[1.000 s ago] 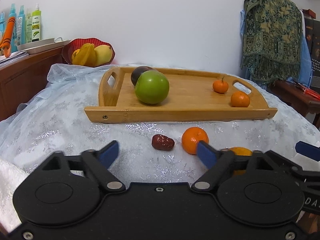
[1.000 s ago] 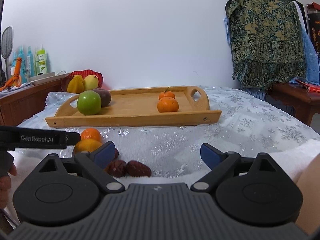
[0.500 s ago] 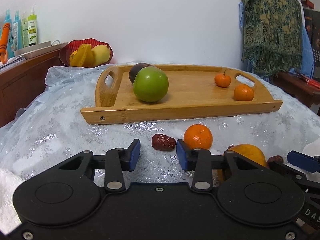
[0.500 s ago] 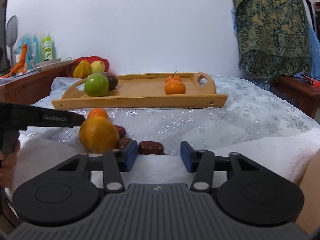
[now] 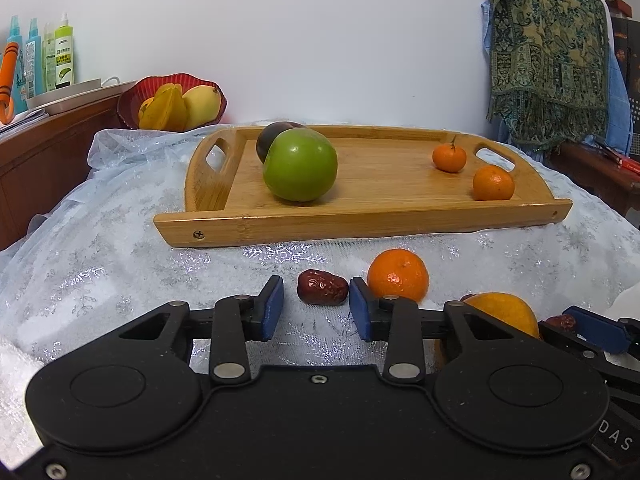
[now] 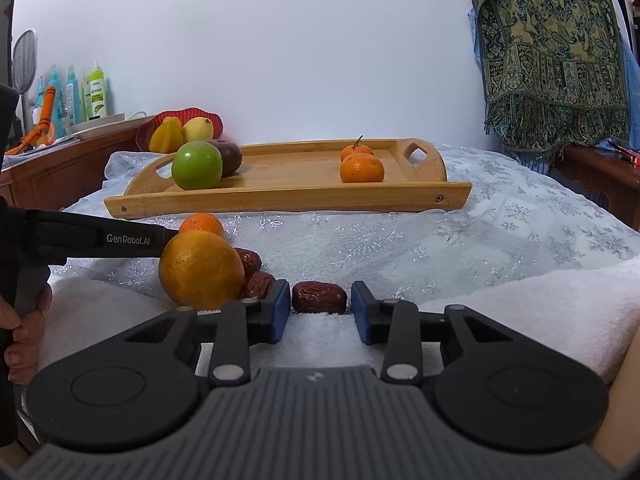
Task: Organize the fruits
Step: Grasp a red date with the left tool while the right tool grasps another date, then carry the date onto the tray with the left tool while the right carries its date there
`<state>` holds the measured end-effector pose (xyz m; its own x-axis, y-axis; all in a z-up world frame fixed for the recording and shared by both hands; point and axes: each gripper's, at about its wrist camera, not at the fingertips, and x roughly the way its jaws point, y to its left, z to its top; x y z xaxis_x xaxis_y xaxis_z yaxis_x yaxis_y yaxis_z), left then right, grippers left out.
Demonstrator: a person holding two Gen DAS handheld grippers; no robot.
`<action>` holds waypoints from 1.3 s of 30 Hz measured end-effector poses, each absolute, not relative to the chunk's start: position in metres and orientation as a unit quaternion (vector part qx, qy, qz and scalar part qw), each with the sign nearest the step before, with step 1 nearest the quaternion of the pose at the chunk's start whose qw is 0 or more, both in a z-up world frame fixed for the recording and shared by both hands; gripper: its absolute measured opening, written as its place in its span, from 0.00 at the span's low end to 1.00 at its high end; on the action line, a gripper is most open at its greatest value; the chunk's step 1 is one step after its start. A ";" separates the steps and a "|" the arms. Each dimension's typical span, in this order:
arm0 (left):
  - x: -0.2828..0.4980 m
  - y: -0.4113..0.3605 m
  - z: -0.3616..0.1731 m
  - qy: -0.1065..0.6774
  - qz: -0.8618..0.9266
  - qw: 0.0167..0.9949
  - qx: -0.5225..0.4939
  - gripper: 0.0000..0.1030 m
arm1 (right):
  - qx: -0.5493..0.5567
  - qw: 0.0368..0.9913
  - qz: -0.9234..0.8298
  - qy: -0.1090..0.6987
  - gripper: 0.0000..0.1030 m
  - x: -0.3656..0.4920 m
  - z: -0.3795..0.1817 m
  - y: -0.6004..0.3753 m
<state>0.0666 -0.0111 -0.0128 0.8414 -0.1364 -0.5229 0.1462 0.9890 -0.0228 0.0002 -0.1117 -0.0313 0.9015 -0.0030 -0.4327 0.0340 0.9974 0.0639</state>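
On the white cloth a red date (image 5: 322, 293) lies between the tips of my left gripper (image 5: 316, 310); a gap shows at its left pad. A mandarin (image 5: 398, 276) and a large orange (image 5: 500, 314) sit to its right. My right gripper (image 6: 320, 312) is closing around another date (image 6: 319, 298), which its left pad nearly touches while a slit stays at the right pad. Two more dates (image 6: 250, 260) lie beside the orange (image 6: 200, 270). The wooden tray (image 5: 360, 224) holds a green apple (image 5: 300, 164), a dark fruit (image 5: 272, 136) and two small mandarins (image 5: 493, 183).
A red bowl (image 5: 172, 100) of yellow fruit stands behind the tray's left end. A wooden cabinet (image 5: 40, 152) with bottles is at far left. A patterned cloth (image 5: 548, 60) hangs at right over a low table. A white towel (image 6: 520, 308) covers the near edge.
Both pairs of jaws have narrowed from wide to close around a date each. Both grippers have edged nearer the fruit, and the large orange shows bigger beside the right one.
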 end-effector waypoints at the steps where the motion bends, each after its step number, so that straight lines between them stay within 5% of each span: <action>1: 0.067 -0.011 -0.013 0.272 -0.074 0.959 0.009 0.32 | 0.035 0.974 -0.010 0.222 0.41 0.001 -0.031 -0.111; 6: 0.067 -0.013 -0.013 0.271 -0.078 0.959 0.011 0.25 | 0.033 0.975 -0.010 0.221 0.41 0.001 -0.032 -0.111; 16: 0.064 -0.013 -0.012 0.271 -0.076 0.960 0.011 0.25 | 0.032 0.975 -0.010 0.221 0.32 0.002 -0.032 -0.112; 39: 0.100 0.019 0.054 0.216 -0.070 0.974 -0.020 0.24 | 0.056 0.985 0.015 0.160 0.32 0.060 0.026 -0.147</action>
<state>0.1004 0.0187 0.0539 0.8972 -0.1447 -0.4171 0.1277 0.9894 -0.0684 0.0603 -0.1467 0.0259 0.9487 0.0467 -0.3129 -0.0108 0.9933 0.1154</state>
